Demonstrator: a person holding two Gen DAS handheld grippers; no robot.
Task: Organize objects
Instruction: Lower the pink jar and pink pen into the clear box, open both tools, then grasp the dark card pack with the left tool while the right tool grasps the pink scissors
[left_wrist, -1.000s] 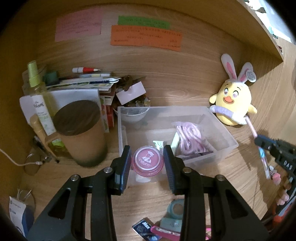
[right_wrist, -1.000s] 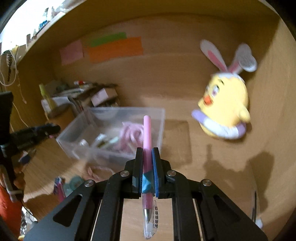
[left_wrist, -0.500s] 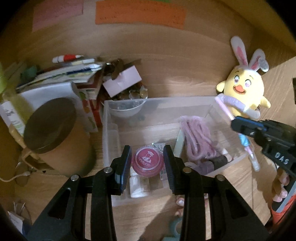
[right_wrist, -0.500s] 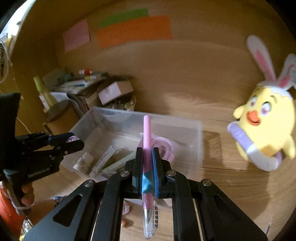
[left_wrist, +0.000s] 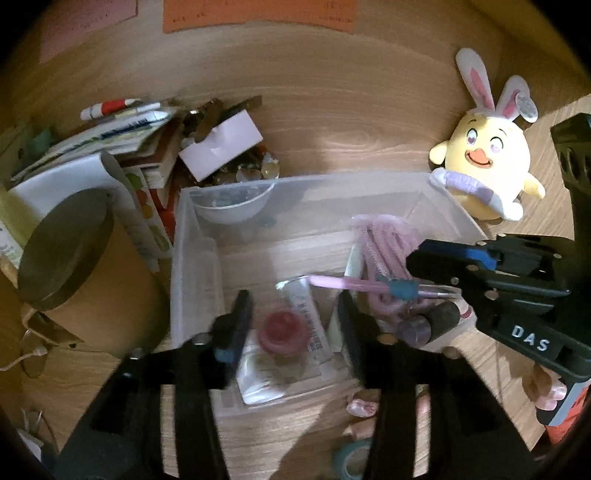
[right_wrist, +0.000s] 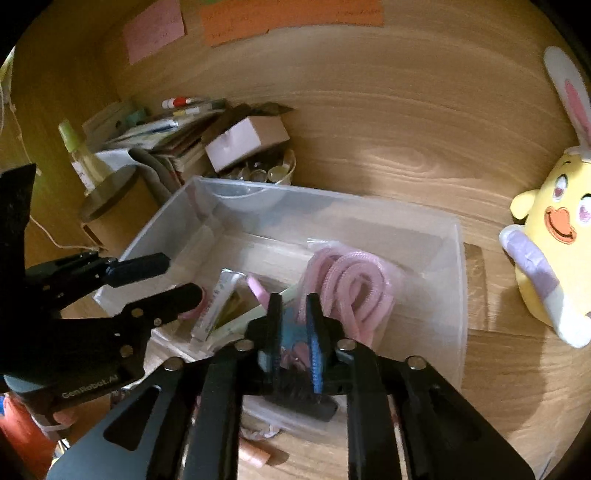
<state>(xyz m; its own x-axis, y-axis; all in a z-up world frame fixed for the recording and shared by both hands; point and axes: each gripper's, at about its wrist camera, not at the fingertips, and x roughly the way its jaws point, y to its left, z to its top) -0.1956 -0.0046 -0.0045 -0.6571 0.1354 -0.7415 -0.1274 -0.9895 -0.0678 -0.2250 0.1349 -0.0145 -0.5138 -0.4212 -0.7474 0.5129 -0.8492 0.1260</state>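
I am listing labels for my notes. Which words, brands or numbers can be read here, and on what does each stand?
"DAS": right tool, on its body.
"GenRobot.AI": left tool, on its body.
Orange note, pink note: writing too small to read.
Tube in the bin: print blurred.

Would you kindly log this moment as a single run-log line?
left gripper: fingers just opening, pink tin loose between them in clear bin | right gripper: fingers just opening, pink pen tilted loose over bin
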